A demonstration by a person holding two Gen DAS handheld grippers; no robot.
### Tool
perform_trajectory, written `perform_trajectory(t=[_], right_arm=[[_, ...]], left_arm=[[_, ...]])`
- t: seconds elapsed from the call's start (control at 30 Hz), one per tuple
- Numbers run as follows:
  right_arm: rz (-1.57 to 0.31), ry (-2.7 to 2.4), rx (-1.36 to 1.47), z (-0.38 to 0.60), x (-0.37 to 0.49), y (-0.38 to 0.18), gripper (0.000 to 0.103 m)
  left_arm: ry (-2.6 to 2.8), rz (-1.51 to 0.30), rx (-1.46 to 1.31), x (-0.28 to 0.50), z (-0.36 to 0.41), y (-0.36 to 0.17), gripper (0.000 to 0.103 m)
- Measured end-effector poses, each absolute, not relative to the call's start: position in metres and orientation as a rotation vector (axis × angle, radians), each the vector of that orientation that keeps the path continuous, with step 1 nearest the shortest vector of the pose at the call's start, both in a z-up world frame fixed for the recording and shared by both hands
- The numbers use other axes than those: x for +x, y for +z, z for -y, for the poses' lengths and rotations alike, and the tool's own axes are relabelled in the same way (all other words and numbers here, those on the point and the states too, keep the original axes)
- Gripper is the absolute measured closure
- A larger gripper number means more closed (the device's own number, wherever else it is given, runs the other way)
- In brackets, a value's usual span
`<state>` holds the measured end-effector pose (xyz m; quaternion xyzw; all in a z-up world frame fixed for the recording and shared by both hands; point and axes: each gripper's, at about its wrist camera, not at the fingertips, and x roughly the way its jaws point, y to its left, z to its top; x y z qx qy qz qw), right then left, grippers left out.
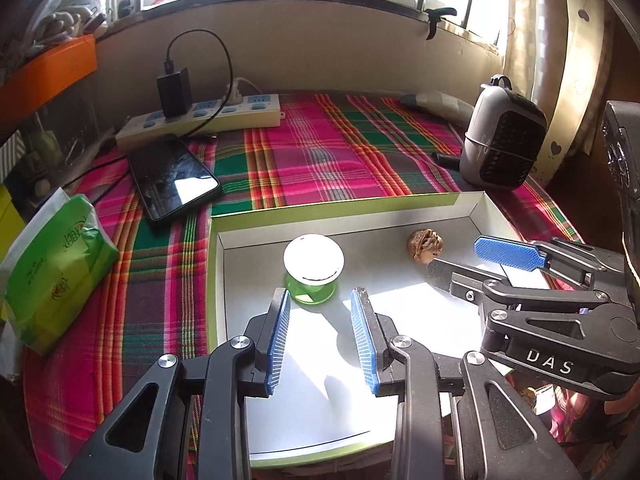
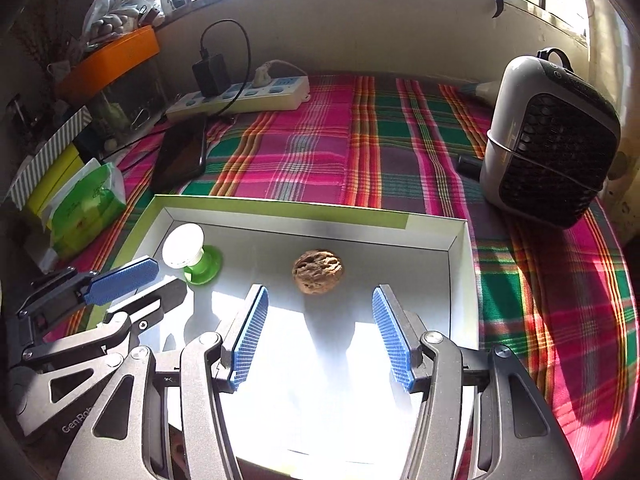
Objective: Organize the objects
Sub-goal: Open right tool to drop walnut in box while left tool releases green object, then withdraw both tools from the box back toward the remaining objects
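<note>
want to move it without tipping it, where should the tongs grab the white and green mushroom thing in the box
Grip the green stem just above its flared base, not the smooth white dome, which would likely slip. It stands upright in the box, so come in low from the near side, where the left tongs are already lined up.

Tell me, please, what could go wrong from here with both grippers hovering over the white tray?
The walnut lies loose on the smooth floor of the tray; a nudge from the open right gripper could roll it. The white-topped green piece looks top-heavy on its narrow base and stands just ahead of the open left gripper, so a bump might tip it. The grippers sit close together and could collide.
</note>
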<state>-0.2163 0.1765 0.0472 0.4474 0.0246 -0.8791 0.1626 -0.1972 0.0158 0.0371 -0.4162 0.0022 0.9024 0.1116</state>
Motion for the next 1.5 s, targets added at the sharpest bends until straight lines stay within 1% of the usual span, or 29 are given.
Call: perform_trajectory(t=[0.73,0.9,1.0,1.1,1.5], right_arm=[[-0.033,-2.578,1.157,-0.194,-0.145,0.059,0.047],[-0.027,-2.601,1.137,-0.202,-0.129,0.058,0.047],[-0.036,-2.629,1.112,-0.206,-0.117,0.059,0.047],[-0.015,-2.642,1.102,-0.212,-0.109,0.058,0.047],[-0.027,-2.68,1.112,-0.232,-0.083,0.046,0.047]], left_arm=[[2.723,0.03,-1.151,-0.124,0.005,0.048,0.074],[2.745,0.049,-1.148,-0.11,0.013,0.046,0.074],[2.739,0.097,-1.149,-0.103,0.019,0.044,0.074],[2.75,0.082,-1.149,-0.098,0.02,0.042,0.074],[2.69,0.138,-1.142,-0.071,0.032,0.028,0.074]])
